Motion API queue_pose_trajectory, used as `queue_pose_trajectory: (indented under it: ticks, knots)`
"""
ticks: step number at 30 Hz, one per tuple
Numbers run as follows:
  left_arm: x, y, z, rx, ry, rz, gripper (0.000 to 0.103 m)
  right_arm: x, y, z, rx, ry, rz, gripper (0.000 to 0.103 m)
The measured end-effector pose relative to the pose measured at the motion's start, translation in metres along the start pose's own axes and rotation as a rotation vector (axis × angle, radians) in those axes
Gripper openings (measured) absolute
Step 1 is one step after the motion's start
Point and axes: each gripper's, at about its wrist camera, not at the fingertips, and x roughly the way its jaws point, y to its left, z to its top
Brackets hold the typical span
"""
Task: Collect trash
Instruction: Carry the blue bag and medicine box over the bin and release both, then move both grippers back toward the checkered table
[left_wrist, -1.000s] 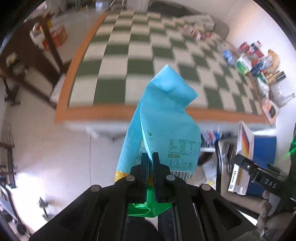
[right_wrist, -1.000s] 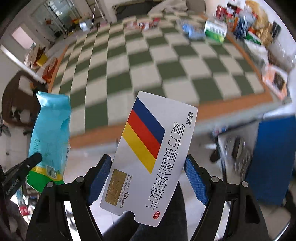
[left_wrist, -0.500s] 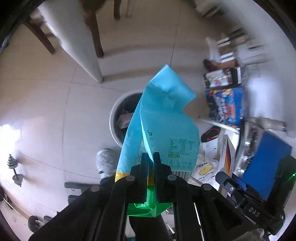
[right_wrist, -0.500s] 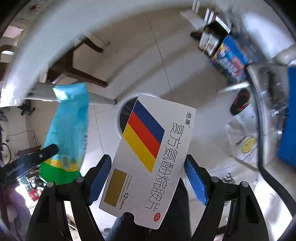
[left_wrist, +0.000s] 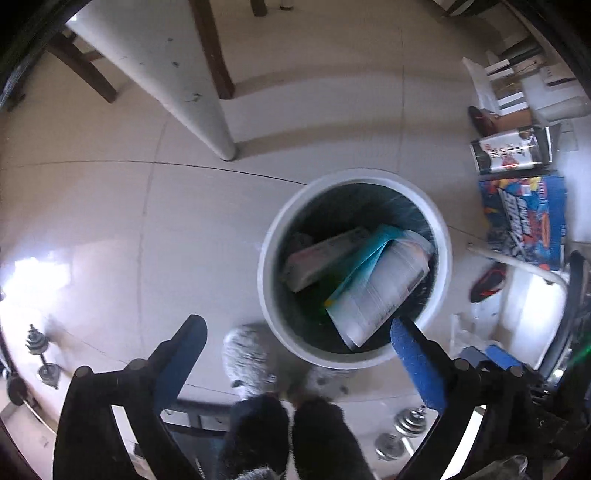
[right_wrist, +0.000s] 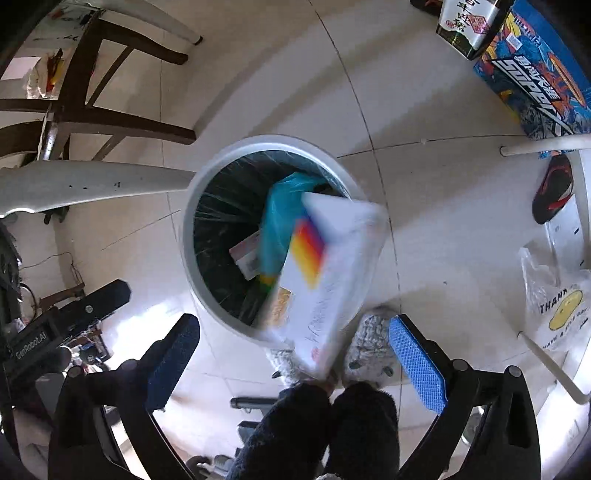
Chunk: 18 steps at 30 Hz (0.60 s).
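A round white trash bin (left_wrist: 267, 236) with a dark liner stands on the floor below both grippers; it also shows in the right wrist view (right_wrist: 192, 210). The light blue snack bag (left_wrist: 373, 247) lies inside the bin, also seen in the right wrist view (right_wrist: 277, 221). The white medicine box (right_wrist: 325, 273) with blue, red and yellow stripes is blurred, in the air over the bin's near rim, free of the fingers; in the left wrist view it (left_wrist: 380, 291) is over the bin. My left gripper (left_wrist: 299, 362) is open and empty. My right gripper (right_wrist: 295, 358) is open and empty.
A white table leg (left_wrist: 184, 77) and dark chair legs (right_wrist: 110, 122) stand behind the bin. Colourful boxes (left_wrist: 524, 218), a red-black slipper (right_wrist: 554, 188) and a plastic bag (right_wrist: 554, 299) lie on the right. Grey slippers (left_wrist: 247, 358) and dumbbells (left_wrist: 40, 354) are near my feet.
Both grippers opened over the bin. The blue bag dropped into the bin, and the striped box left the right gripper and is falling.
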Motion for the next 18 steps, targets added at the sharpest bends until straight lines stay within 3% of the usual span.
queue_pose_trajectory:
  ticks: [5,13,18]
  knots:
    - [-0.023,0.001,-0.014,0.067,-0.097,0.102,0.102,-0.004,0.005,-0.009,-0.023,-0.013,-0.116,0.103]
    - [-0.045,-0.003,-0.024,0.076,-0.099,0.102,0.102,-0.036,0.023,-0.012,-0.083,-0.07,-0.251,0.103]
    - [-0.077,-0.012,-0.039,0.069,-0.103,0.108,0.102,-0.071,0.035,-0.022,-0.092,-0.092,-0.256,0.103]
